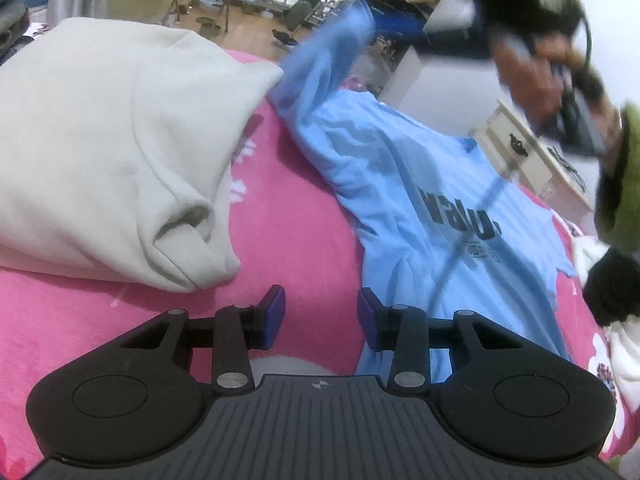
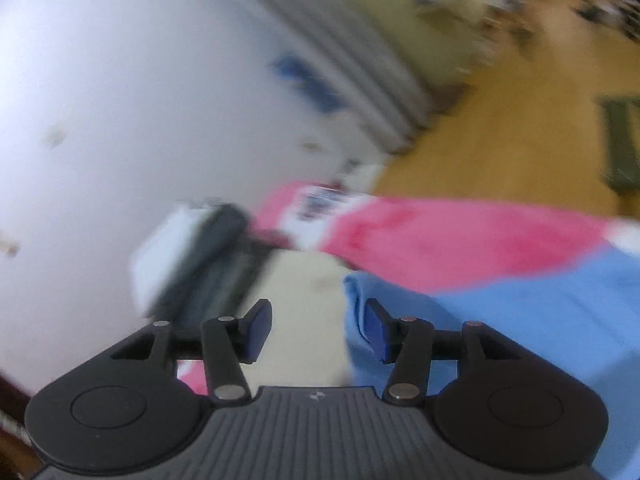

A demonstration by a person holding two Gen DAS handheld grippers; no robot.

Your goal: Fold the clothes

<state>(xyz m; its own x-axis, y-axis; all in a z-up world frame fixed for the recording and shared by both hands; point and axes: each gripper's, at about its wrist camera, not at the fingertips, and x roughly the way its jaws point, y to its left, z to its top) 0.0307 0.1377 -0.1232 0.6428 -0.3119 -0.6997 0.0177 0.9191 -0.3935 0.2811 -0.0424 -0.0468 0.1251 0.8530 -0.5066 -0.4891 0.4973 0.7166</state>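
Your left claw (image 1: 321,318) sits lowest in its view, its blue pads parted with nothing between them, over the pink bedspread (image 1: 288,216); the edge of the blue T-shirt (image 1: 432,216) lies just under its right-hand finger. That shirt sprawls crumpled across the bed ahead of you and to the right, dark lettering showing on it, and one part of it rises, blurred, toward the far side of the bed. To the left, a cream sweatshirt (image 1: 104,136) lies folded on the bedspread, its far corner near the lifted blue cloth. Up at the right, your right hand (image 1: 536,76) holds the other tool in the air above the shirt, blurred, a green sleeve (image 1: 624,184) below it. In the right wrist view, your right claw (image 2: 318,330) stands parted and grips nothing; a fold of the blue shirt (image 2: 520,312) lies just beyond its right-hand pad, with pink bedspread (image 2: 460,236) farther off. Everything beyond that is too smeared to tell.
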